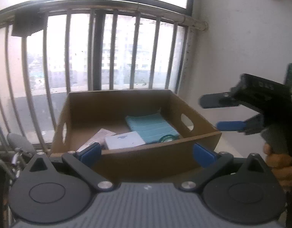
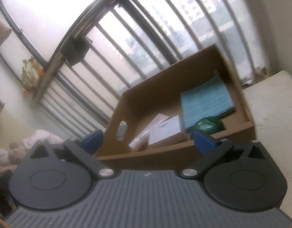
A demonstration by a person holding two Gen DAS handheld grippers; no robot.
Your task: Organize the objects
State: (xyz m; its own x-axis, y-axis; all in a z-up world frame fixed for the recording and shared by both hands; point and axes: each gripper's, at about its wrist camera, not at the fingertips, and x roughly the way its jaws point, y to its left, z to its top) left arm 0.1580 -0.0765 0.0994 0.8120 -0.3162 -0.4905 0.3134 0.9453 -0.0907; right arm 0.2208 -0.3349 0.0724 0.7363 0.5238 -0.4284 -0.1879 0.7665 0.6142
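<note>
1. Left gripper [image 1: 146, 153] is sitting closest to the cam, fingers spread wide w/ nothing between them, hanging just in front of the cardboard box [image 1: 159, 155] near wall. Risk: pushing fwd from here could be ramming the blue pads [image 1: 90, 153] into that wall and shoving the box along the table [image 1: 229, 146].
2. Right gripper [image 2: 147, 141] is also gaping wide and holding nothing; its cam is tilting hard and blurring, so it's prob. moving fast. In the left cam it's showing up [image 1: 220, 114] above the box's right wall, w/ the hand [image 1: 279, 161] gripping the handle. Risk: a quick swing could be clipping that wall or knocking into the other tool, since both are crowding the same side.
3. Inside the box: white box [image 1: 125, 142], teal pad [image 1: 151, 127], a green thing [image 1: 167, 138] (can't tell what it is, mostly hidden by the wall), and a pale packet [image 1: 102, 136] leaning at the left. Risk: reaching in blind could be crushing the packet or dragging the teal pad out of place.
4. Box is sitting near the table's front-left corner, I'd judge; any hard nudge could be tipping it toward the edge by the window bars [image 1: 115, 51].
</note>
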